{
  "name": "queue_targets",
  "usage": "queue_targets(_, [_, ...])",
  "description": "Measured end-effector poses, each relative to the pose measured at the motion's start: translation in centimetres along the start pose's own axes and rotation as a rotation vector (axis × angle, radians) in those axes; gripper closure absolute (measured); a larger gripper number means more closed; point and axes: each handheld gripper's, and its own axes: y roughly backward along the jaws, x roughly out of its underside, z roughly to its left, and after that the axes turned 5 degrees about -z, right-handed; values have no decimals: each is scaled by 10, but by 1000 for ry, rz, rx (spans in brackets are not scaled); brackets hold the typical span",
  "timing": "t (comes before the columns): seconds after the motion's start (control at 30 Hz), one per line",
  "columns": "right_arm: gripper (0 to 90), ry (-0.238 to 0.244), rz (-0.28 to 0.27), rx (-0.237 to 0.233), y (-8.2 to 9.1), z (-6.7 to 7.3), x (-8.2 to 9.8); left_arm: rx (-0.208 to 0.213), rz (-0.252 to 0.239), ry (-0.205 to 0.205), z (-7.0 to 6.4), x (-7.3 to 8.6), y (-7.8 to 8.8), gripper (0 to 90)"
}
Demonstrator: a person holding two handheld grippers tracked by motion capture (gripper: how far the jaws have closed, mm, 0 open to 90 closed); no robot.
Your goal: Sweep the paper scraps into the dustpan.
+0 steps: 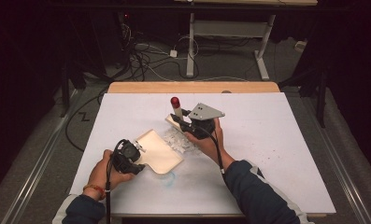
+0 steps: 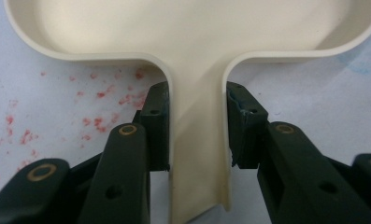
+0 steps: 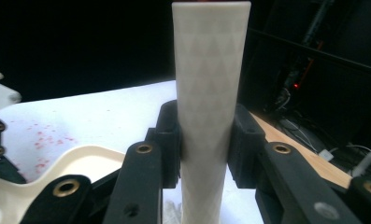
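Observation:
A cream dustpan (image 1: 160,154) lies flat on the white table sheet (image 1: 267,140), left of centre. My left gripper (image 1: 137,150) is shut on its handle (image 2: 198,154); both pads press the handle's sides in the left gripper view, where the pan (image 2: 197,28) spreads ahead. My right gripper (image 1: 179,119) is shut on a white brush handle (image 1: 176,109) with a red cap (image 1: 175,101), held nearly upright. That handle (image 3: 210,70) rises between the pads of the right gripper (image 3: 206,140). A small heap of white scraps (image 1: 176,140) lies between pan and brush.
Red specks (image 2: 99,95) dot the sheet beside the pan, and a faint blue smear (image 1: 170,179) marks it near the front. The table's wooden back edge (image 1: 192,87) borders a floor with cables (image 1: 146,56) and desk legs (image 1: 190,46).

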Motion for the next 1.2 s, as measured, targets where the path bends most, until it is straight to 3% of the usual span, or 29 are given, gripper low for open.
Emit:
queue_targets(0.13, [703,-8,-15,-54,-2,8,-3,2,4,-6,-1,-2,-1,632])
queue_targets(0.27, [703,-7,-26,-151,-4,13,-7,2,7,-17,-3,-4,-3,632])
queue_targets(0.33, [703,21,-20,-171,-5,19,-9,11,6,-23,-6,-5,-3,632])
queue_targets(0.6, [703,19,-47,-214,-6,26,-18,10,14,-45,-15,-7,-4,630])
queue_targets(0.87, [703,0,-87,-167,3,22,-30,5,4,-49,-18,-4,-4,629])
queue_targets(1.1, [703,-27,-94,-69,27,8,-41,10,-2,-42,-18,-1,-3,630])
queue_targets(1.2, [703,-48,-91,-52,33,3,-42,4,-1,-43,-19,-1,-3,630])
